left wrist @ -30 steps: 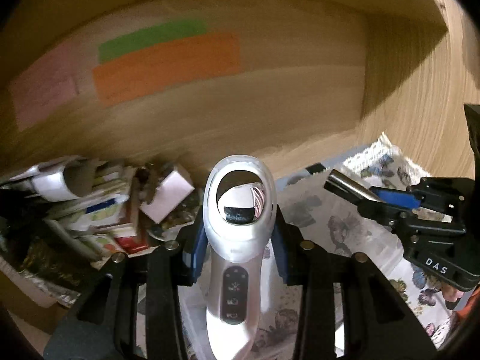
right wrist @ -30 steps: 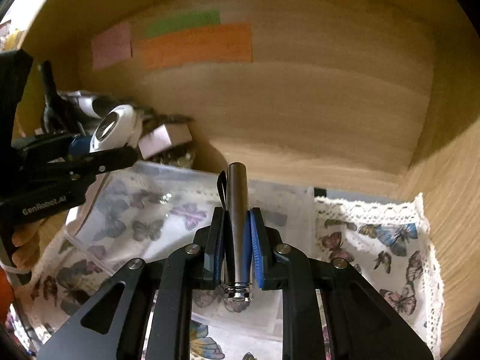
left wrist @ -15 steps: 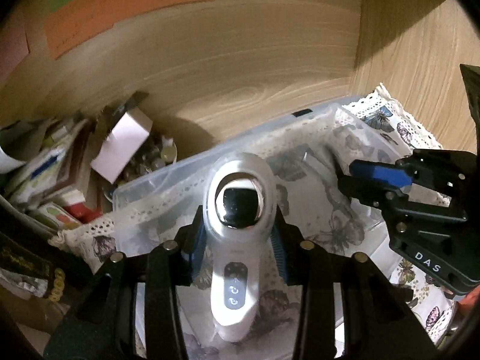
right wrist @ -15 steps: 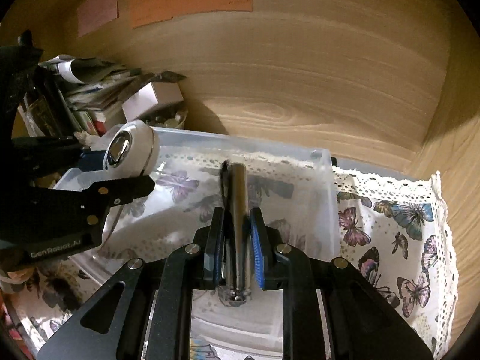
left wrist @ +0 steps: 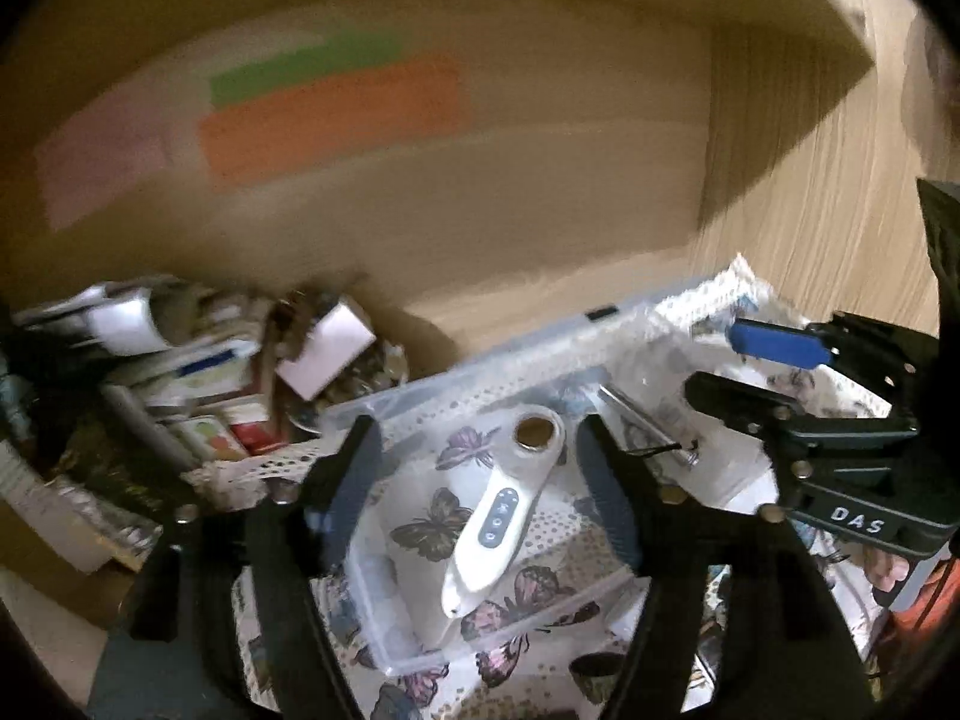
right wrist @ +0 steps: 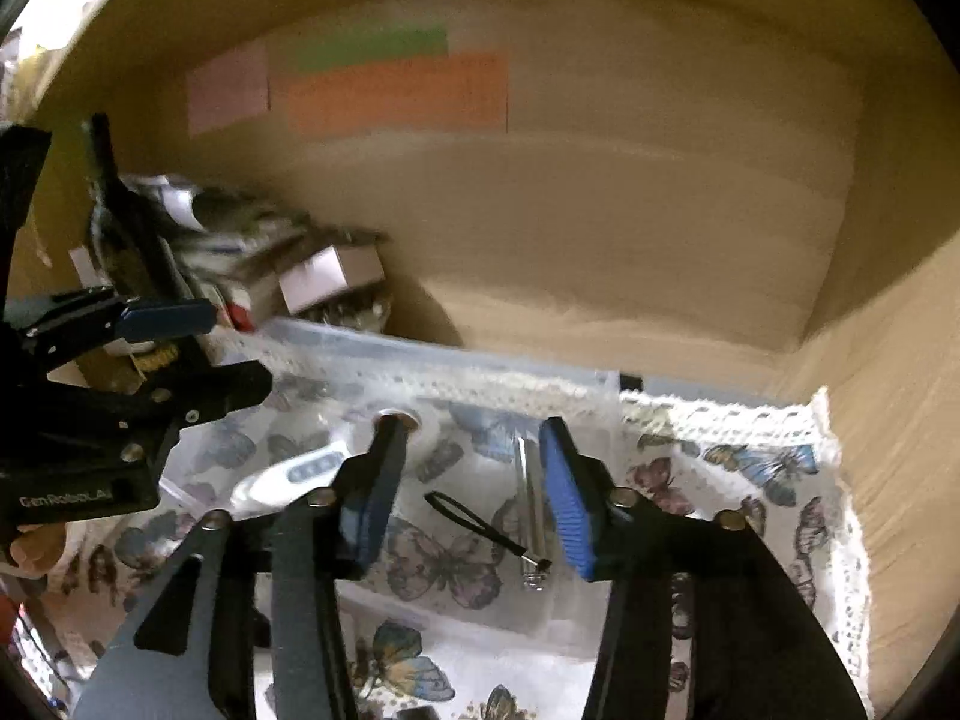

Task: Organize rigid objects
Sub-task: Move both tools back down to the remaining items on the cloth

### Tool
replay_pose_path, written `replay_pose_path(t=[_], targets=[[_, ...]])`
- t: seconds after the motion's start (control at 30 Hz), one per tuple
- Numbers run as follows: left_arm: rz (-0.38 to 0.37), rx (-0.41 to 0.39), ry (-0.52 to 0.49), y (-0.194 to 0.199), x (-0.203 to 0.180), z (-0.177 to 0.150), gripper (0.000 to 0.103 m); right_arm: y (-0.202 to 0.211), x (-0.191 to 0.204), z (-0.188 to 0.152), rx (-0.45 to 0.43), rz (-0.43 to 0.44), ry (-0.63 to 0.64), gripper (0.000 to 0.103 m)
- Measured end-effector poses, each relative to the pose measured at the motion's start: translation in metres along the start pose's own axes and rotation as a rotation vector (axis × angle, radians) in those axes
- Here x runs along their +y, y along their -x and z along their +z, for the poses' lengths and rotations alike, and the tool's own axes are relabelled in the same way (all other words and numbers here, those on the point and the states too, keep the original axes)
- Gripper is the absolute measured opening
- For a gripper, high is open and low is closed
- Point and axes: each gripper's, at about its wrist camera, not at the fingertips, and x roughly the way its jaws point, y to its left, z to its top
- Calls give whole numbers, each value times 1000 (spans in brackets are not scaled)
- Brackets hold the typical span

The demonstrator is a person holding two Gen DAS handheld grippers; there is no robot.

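Note:
A white handheld device point(left wrist: 504, 498) with a round metal head and buttons lies in the clear plastic bin point(left wrist: 420, 390); it also shows in the right wrist view point(right wrist: 288, 474). A silver metal cylinder point(right wrist: 531, 498) with a black wrist loop lies beside it in the bin point(right wrist: 420, 354), seen in the left wrist view too point(left wrist: 642, 420). My left gripper point(left wrist: 480, 480) is open and empty above the white device. My right gripper point(right wrist: 471, 480) is open and empty above the cylinder.
The bin sits on a butterfly-print cloth point(right wrist: 750, 480) with lace edging inside a wooden shelf nook. A pile of boxes, papers and a white carton point(left wrist: 324, 348) crowds the left. Coloured sticky notes point(left wrist: 330, 114) are on the back wall.
Both grippers have opened and let go: the white device and the metal cylinder now lie in the bin. Both grippers have pulled back and up from it.

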Motion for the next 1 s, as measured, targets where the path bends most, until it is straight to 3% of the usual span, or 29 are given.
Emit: replay_pose_path(t=[0.17, 0.33, 0.57, 0.83, 0.93, 1.0], targets=[[41, -62, 45, 37, 12, -11, 95, 33, 6, -3, -67, -2, 3, 62], [58, -39, 69, 50, 15, -33, 99, 52, 14, -19, -79, -14, 9, 66], [54, 80, 98, 40, 17, -78, 100, 53, 23, -55, -2, -13, -5, 67], [5, 283, 115, 12, 6, -132, 100, 45, 32, -103, 142, 25, -29, 67], [-10, 355, 141, -2, 5, -145, 100, 42, 42, -113, 172, 52, -16, 60], [-6, 378, 157, -8, 4, -149, 100, 38, 48, -116, 191, 85, -12, 50]])
